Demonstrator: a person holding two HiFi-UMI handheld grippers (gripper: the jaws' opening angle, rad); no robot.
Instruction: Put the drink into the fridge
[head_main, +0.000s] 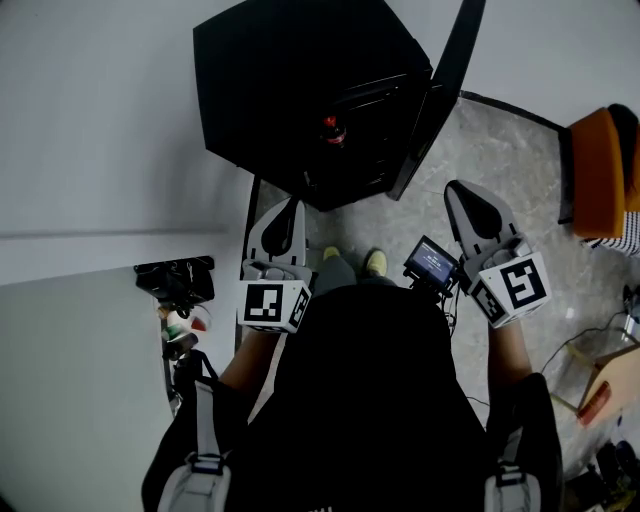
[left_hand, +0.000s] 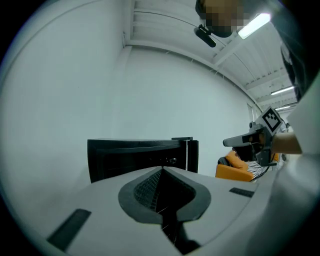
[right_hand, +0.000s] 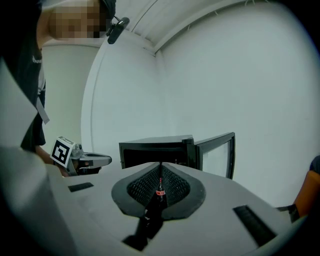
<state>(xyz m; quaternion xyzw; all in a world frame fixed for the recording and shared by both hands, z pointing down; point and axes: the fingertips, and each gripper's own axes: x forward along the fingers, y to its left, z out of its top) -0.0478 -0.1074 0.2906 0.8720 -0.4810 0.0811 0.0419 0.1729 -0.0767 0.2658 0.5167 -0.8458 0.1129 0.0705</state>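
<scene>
Before the open fridge (head_main: 290, 70) we hold both tools empty: the left gripper (head_main: 285, 222) and the right gripper (head_main: 470, 212) each have their jaws pressed together on nothing. The drink (head_main: 333, 130), dark with a red label, already stands inside the fridge. What remains, we judge, is the door (head_main: 440, 90), swung open on the right. We would lay the right gripper's closed tip against its outer face and push slowly, so the drink stays upright.

I see a black fridge (head_main: 290, 80); the drink (head_main: 333, 131) inside it shows red. Right of the fridge, an orange chair (head_main: 598, 172) on grey marbled floor (head_main: 500, 165). Behind the fridge, white wall (head_main: 100, 100).
</scene>
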